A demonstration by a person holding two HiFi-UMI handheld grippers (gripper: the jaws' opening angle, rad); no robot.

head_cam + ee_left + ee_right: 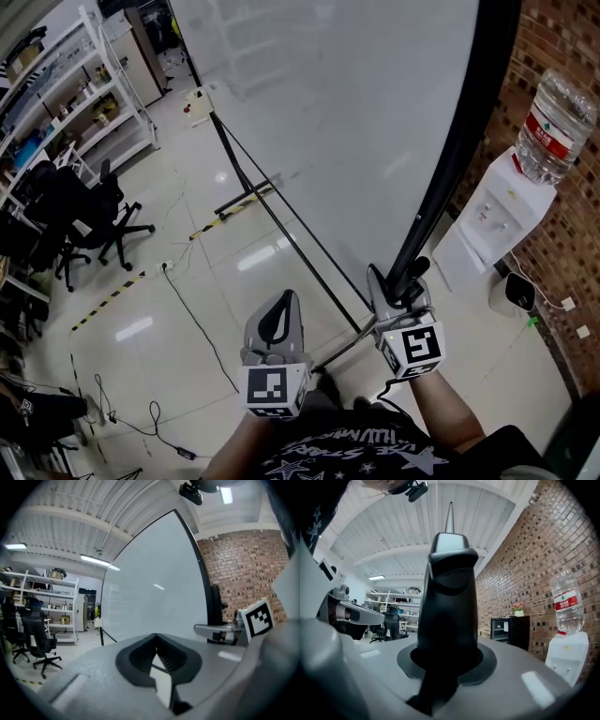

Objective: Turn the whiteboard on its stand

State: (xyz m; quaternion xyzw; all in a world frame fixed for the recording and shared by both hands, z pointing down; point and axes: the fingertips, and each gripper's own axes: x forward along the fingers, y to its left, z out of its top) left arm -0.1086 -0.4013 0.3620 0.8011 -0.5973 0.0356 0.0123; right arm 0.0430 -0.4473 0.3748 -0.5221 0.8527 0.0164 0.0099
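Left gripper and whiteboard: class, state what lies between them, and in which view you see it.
In the head view, only shiny floor and the stand's black floor bar lie between the left gripper and the whiteboard.

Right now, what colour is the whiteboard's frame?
Black. The whiteboard frame shows best in the head view.

- Nearest, the left gripper [157, 637], its grey jaws meeting at the tips.
- Ahead, the whiteboard [154, 597], tall and blank (black-framed).
- The right gripper [206, 630] sits at its right edge, with a brick wall [243, 569] beyond.
- Far left, shelves [51, 602] and office chairs [40, 641].
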